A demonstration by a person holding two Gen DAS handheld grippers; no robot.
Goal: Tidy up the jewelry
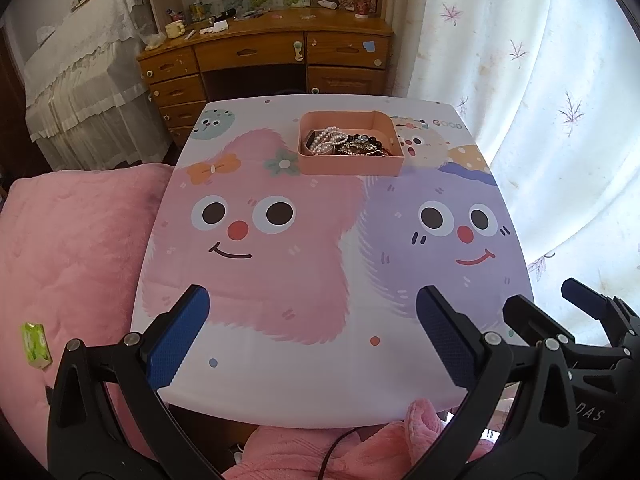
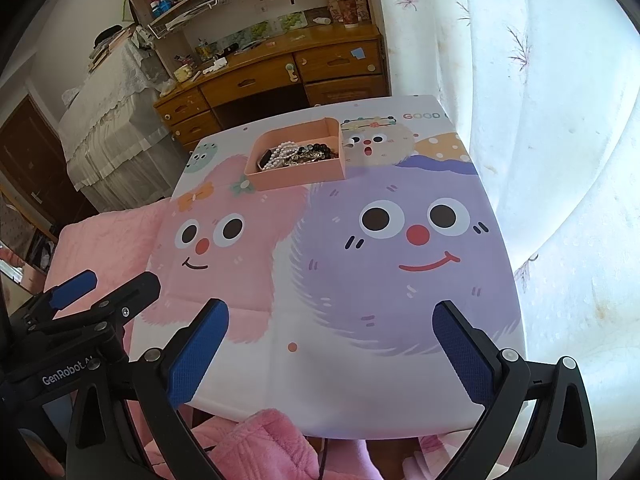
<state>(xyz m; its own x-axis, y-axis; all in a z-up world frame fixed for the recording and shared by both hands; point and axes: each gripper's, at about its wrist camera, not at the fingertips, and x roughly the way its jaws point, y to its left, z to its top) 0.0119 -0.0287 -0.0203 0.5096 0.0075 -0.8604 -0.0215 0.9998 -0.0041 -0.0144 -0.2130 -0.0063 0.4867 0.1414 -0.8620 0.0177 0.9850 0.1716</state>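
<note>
Left wrist view: left hand-held gripper (image 1: 313, 340) spread wide, empty, near edge of tabletop (image 1: 320, 380). Pink tray (image 1: 350, 164) far across, long axis left-right, heaped with jewelry (image 1: 346, 143); tabletop otherwise bare, so apparently near finished.

Right wrist view: right hand-held gripper (image 2: 331, 354) wide, empty; same tray (image 2: 296, 179) slightly skewed.

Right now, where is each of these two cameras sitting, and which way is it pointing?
Left wrist: rides on the left gripper, looking forward over the cartoon-print table toward the pink tray of jewelry; its own open blue-padded fingers show, with the right gripper at lower right.
Right wrist: rides on the right gripper, facing the same way from further right; its open fingers show, the left gripper at lower left.
Shared: table, tray, pearl strand, wooden desk, curtain.
</note>
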